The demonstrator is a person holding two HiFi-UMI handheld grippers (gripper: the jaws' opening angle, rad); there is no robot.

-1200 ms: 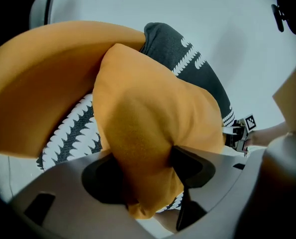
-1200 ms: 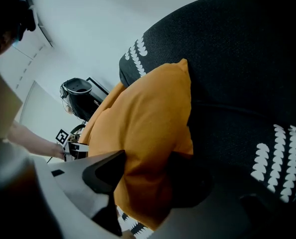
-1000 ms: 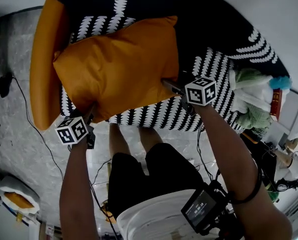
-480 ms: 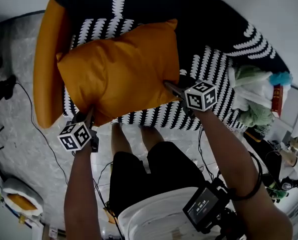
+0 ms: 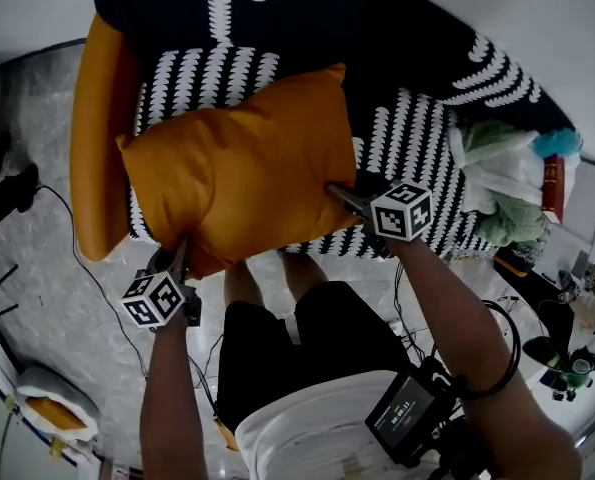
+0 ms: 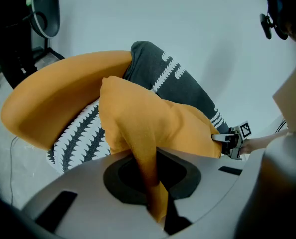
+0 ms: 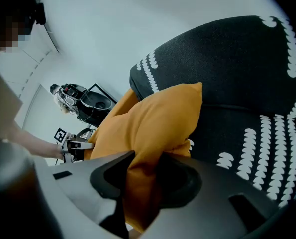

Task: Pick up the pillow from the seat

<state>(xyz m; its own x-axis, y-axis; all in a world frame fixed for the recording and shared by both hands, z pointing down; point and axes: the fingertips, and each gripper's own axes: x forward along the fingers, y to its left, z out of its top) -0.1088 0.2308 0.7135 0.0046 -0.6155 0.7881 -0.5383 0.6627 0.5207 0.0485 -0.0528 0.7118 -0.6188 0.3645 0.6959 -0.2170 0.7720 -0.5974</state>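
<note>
An orange pillow [image 5: 242, 173] hangs between my two grippers, above a black seat with white markings [image 5: 417, 128]. The left gripper [image 5: 182, 253] pinches the pillow's near left corner. In the left gripper view a fold of the pillow [image 6: 152, 118] runs down between the left gripper's [image 6: 155, 193] jaws. The right gripper [image 5: 335, 190] grips the pillow's right edge. In the right gripper view the pillow's [image 7: 152, 118] fabric is bunched between the right gripper's [image 7: 138, 193] jaws. Both pairs of jaws have just been closing on the fabric.
An orange side cushion [image 5: 97, 148] lines the seat's left side. A heap of green and white cloth [image 5: 497, 183] lies at the seat's right end. Cables [image 5: 67, 258] trail over the marbled floor at left. My legs stand just in front of the seat.
The pillow and both grippers have come up and back toward me. The pillow's lower edge now overhangs the seat's front edge.
</note>
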